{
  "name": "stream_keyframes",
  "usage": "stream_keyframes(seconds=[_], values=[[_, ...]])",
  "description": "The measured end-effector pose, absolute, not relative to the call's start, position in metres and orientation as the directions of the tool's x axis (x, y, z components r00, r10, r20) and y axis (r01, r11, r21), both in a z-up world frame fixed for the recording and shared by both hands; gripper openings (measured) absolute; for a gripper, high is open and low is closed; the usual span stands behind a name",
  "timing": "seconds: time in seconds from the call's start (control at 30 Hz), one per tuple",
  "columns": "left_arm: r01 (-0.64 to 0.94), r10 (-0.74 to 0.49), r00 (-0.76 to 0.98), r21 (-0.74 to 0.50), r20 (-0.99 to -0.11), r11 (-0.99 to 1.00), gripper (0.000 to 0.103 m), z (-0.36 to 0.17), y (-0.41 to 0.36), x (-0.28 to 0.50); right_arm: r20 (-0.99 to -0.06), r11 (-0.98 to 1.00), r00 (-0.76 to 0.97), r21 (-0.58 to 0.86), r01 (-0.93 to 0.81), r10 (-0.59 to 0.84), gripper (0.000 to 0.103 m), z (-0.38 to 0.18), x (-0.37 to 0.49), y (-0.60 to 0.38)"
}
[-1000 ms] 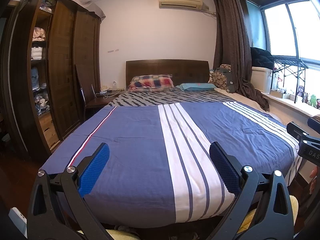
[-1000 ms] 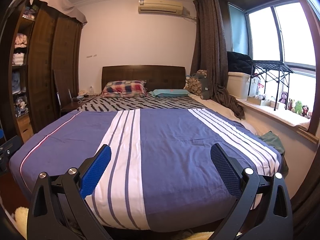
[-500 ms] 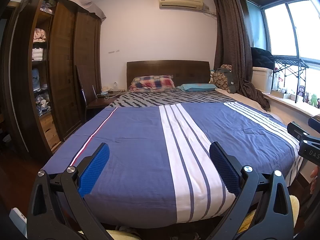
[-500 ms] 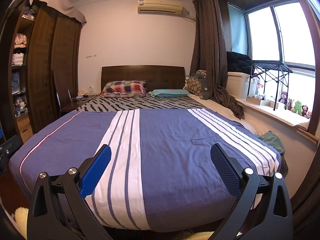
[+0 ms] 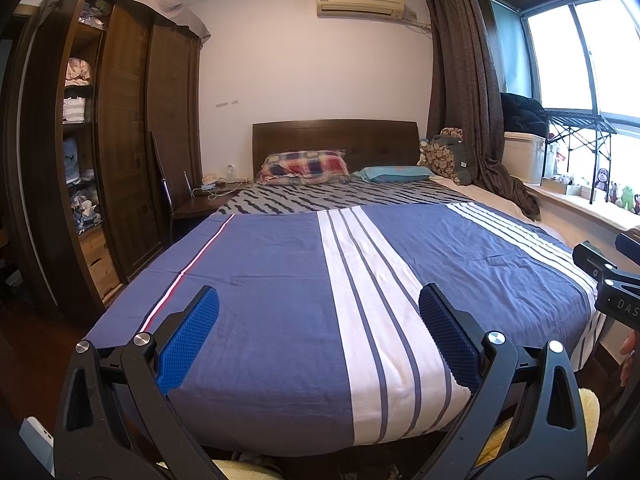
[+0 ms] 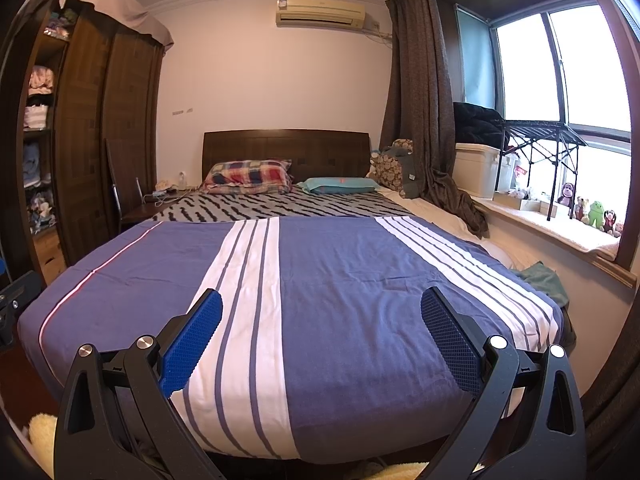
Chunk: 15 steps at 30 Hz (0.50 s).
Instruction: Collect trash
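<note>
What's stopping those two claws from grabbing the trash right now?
No trash shows in either view, so nothing can be judged as blocking it. Both the left gripper and the right gripper hang open over the foot of the blue striped bed, holding nothing.

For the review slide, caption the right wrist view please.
Open right gripper held empty above the foot of a blue striped bed; no trash visible yet.

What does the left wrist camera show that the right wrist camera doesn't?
Only the left wrist view shows the right gripper's body at its right edge and more of the nightstand. Only the right wrist view shows the green cloth beside the bed, plus more of the toys on the windowsill. Both show the striped blue bedspread, plaid pillow, wardrobe, and open, empty fingers.
</note>
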<state>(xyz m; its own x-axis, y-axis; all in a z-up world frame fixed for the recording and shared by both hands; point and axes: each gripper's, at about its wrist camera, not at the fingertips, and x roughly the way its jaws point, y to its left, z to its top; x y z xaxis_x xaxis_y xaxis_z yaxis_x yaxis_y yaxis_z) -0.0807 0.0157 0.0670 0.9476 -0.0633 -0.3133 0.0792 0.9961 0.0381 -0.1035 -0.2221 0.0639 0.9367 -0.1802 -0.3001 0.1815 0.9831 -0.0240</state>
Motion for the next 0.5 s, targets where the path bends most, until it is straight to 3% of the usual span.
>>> stream_keyframes(seconds=[0.5], values=[[0.078,-0.061,0.948,0.041,-0.313,0.996,0.095,0.0671,0.0174,-0.0805,-0.303,0.983,0.936,-0.027,0.181,-0.181,0.1,0.0636,-0.103,-0.2209]])
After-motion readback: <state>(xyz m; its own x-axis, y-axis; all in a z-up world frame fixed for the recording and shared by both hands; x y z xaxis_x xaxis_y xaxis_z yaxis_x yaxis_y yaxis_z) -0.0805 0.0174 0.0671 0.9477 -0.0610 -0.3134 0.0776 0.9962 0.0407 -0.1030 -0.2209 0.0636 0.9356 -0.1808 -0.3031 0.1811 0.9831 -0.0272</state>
